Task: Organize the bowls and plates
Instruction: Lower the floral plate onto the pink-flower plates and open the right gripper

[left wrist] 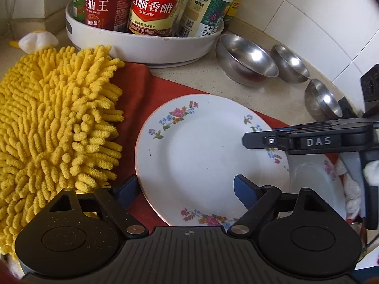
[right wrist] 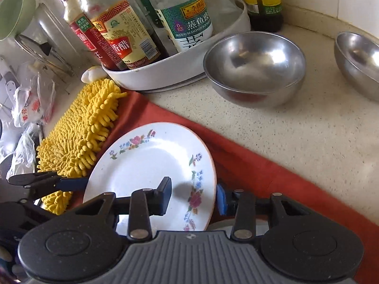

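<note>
At the left lay a fluffy yellow chenille mop pad [left wrist: 54, 120], partly over a rust-red cloth [left wrist: 142, 90] spread on the speckled beige counter [right wrist: 296, 146]. Behind them stood a round white tray [left wrist: 146, 45] crowded with sauce and vinegar bottles [left wrist: 151, 7].

The white round plate with a floral rim [left wrist: 189, 151] rested on the red cloth, just beside the mop pad. The left tongs [left wrist: 187, 187] were spread wide at the plate's near-left rim, one blue-padded finger outside the edge over the cloth and the other over the plate's white face; neither pad could be seen pressing on it. In the right wrist view the right tongs [right wrist: 194, 196] straddled the plate's right rim, the left finger above the plate's face and the right finger beyond the edge. Their jaws stood partly apart, with a gap showing on both sides of the rim, so they pinched nothing. A second white dish [left wrist: 315, 177] showed under the right tongs in the left wrist view.

Farther right, three stainless steel bowls sat upright on the bare counter along the tiled wall: a large one [left wrist: 246, 59] just beside the tray, a smaller one [left wrist: 290, 62] next to it, and a third [left wrist: 322, 99] nearer the edge.
</note>
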The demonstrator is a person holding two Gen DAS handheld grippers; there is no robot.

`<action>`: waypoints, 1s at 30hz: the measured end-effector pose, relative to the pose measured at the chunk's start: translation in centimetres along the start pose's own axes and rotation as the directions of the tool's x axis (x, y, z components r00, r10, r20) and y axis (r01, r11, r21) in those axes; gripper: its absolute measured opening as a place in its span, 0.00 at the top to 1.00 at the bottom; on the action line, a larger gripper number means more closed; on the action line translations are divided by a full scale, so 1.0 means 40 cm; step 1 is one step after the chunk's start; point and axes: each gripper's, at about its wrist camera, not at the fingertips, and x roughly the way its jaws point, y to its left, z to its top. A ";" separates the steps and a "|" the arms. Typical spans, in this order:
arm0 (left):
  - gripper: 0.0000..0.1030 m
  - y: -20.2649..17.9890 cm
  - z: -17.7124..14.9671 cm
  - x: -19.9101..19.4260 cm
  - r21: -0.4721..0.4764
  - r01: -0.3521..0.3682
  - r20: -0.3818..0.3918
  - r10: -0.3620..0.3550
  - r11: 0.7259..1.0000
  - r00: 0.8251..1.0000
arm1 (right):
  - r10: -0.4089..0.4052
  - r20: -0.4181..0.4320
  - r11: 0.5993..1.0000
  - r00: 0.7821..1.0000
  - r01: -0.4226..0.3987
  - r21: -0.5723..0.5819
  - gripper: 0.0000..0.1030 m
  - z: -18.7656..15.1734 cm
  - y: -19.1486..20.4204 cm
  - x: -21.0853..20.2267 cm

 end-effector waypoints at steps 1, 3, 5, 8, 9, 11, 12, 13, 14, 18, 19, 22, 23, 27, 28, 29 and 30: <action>0.15 -0.003 -0.003 -0.001 0.008 -0.013 0.004 0.013 1.000 1.000 | 0.004 0.014 1.000 1.000 -0.004 -0.006 0.67 -0.005 0.002 -0.013; 0.15 -0.010 -0.007 -0.007 0.028 -0.026 0.015 0.026 0.999 1.000 | 0.017 0.047 1.000 0.999 -0.017 -0.009 0.67 -0.014 0.005 -0.042; 0.15 -0.021 -0.005 -0.018 0.044 -0.021 0.026 0.020 0.999 0.999 | 0.009 0.068 1.000 0.998 -0.009 -0.006 0.67 -0.022 0.003 -0.072; 0.15 -0.041 0.004 -0.025 0.068 0.002 0.031 -0.005 0.998 0.999 | 0.000 0.078 0.999 0.997 -0.003 0.040 0.67 -0.037 -0.011 -0.102; 0.15 -0.051 0.005 -0.025 0.080 0.003 0.031 -0.006 0.997 1.000 | -0.001 0.078 0.998 0.997 -0.004 0.058 0.67 -0.044 -0.015 -0.114; 0.15 -0.072 0.008 -0.021 0.103 0.018 0.025 -0.020 0.994 0.999 | -0.014 0.085 0.997 0.996 0.007 0.083 0.67 -0.063 -0.022 -0.144; 0.15 -0.078 0.007 -0.020 0.112 0.029 0.017 -0.031 0.993 0.999 | -0.018 0.088 0.996 0.996 0.011 0.090 0.67 -0.074 -0.025 -0.159; 0.15 -0.087 0.007 -0.016 0.122 0.037 0.009 -0.038 0.992 0.999 | -0.021 0.092 0.994 0.996 0.012 0.105 0.67 -0.087 -0.027 -0.175; 0.15 -0.100 0.006 -0.012 0.136 0.045 0.002 -0.045 0.990 0.999 | -0.024 0.095 0.993 0.995 0.013 0.119 0.67 -0.099 -0.032 -0.188; 0.15 -0.152 0.000 0.009 0.190 0.084 -0.026 -0.081 0.978 0.996 | -0.058 0.090 0.982 0.994 0.041 0.184 0.67 -0.156 -0.063 -0.227; 0.15 -0.166 -0.002 0.013 0.206 0.093 -0.033 -0.088 0.974 0.996 | -0.068 0.088 0.978 0.994 0.049 0.204 0.67 -0.170 -0.074 -0.234; 0.15 -0.209 -0.009 0.027 0.253 0.119 -0.055 -0.109 0.960 0.993 | -0.096 0.084 0.963 0.992 0.071 0.260 0.67 -0.212 -0.106 -0.253; 0.14 -0.222 -0.012 0.031 0.267 0.125 -0.062 -0.112 0.956 0.992 | -0.099 0.085 0.959 0.991 0.072 0.275 0.67 -0.227 -0.115 -0.258; 0.13 -0.264 -0.018 0.030 0.317 0.131 -0.056 -0.120 0.939 0.991 | -0.132 0.078 0.951 0.988 0.104 0.291 0.67 -0.262 -0.128 -0.271; 0.14 -0.270 -0.018 0.031 0.318 0.143 -0.065 -0.129 0.937 0.989 | -0.146 0.080 0.950 0.986 0.117 0.290 0.67 -0.269 -0.131 -0.276; 0.15 -0.278 -0.019 0.033 0.322 0.154 -0.071 -0.138 0.934 0.988 | -0.161 0.080 0.948 0.984 0.132 0.291 0.67 -0.275 -0.133 -0.285; 0.16 -0.285 -0.023 0.034 0.329 0.160 -0.078 -0.142 0.931 0.987 | -0.178 0.081 0.945 0.981 0.147 0.293 0.67 -0.281 -0.137 -0.293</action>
